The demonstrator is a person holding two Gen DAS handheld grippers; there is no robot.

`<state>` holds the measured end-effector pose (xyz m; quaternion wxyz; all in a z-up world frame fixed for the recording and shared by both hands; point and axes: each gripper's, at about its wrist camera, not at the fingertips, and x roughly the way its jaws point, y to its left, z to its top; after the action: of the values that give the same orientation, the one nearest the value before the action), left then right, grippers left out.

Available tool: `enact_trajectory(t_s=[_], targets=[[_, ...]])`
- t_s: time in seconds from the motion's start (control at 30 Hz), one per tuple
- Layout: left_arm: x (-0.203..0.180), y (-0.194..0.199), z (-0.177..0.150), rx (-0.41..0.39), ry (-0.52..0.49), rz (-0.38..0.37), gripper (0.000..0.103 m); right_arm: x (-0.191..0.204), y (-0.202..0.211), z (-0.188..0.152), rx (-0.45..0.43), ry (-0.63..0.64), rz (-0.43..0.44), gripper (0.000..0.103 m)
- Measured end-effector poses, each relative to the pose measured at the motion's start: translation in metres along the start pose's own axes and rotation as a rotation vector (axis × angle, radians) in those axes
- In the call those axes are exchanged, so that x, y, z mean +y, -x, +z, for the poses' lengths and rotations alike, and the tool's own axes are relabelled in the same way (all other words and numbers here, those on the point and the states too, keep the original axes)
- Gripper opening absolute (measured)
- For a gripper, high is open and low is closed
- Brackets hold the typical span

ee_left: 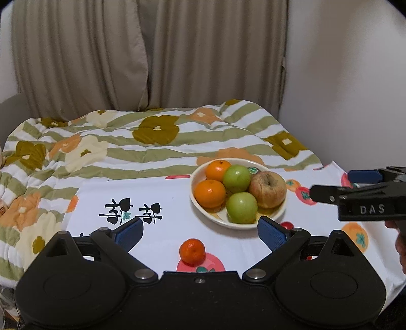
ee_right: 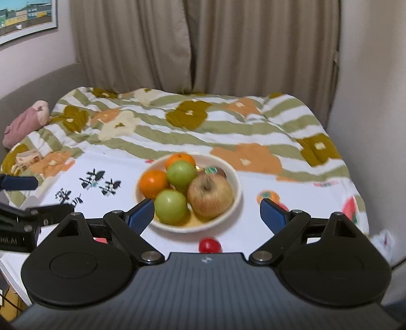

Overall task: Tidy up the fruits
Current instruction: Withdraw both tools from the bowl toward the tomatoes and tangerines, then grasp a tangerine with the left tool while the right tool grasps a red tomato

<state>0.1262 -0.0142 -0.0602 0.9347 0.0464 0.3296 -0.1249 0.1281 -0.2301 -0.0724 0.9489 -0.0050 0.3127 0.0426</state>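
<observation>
Home bedroom, floral quilt (ee_right: 192, 121), beige curtains (ee_right: 203, 43)

White bowl (ee_left: 196, 200) right of centre on the printed cloth (ee_left: 162, 187): two oranges (ee_left: 210, 193) left, two green apples (ee_left: 241, 207) centre, a wrinkled reddish apple (ee_left: 267, 189) right. A small mandarin (ee_left: 192, 251) lies loose on the cloth, near, between the left gripper's (ee_left: 200, 234) wide-apart blue fingers (ee_left: 272, 234), untouched. The right gripper (ee_left: 330, 186) enters at right. Floral quilt (ee_left: 127, 142) beyond.

Beige curtains (ee_left: 152, 55) hang in folds across the back, flanked by pale walls (ee_left: 350, 76); a framed picture (ee_right: 25, 20) hangs at upper left. Below lies a bed under a floral striped quilt (ee_left: 127, 142), with what may be a pink soft toy (ee_right: 25, 121) at its edge.
</observation>
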Motion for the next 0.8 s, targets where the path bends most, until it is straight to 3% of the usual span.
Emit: enact_trajectory(t_s=[0.23,0.6,0.73,0.8], targets=[[0.006,-0.004,-0.013,0.01,-0.08,-0.037,0.099,0.003,0.012,-0.034,0.047,-0.098,-0.049,0.103],[0.027,-0.044,-0.03,0.067,-0.173,-0.107,0.098,0.026,-0.009,-0.078,0.078,-0.177,-0.145,0.103],[0.033,-0.06,-0.037,0.088,-0.203,-0.121,0.097,0.034,-0.019,-0.089,0.064,-0.193,-0.169,0.101],[0.035,-0.07,-0.039,0.102,-0.216,-0.129,0.094,0.038,-0.025,-0.094,0.063,-0.191,-0.168,0.095]])
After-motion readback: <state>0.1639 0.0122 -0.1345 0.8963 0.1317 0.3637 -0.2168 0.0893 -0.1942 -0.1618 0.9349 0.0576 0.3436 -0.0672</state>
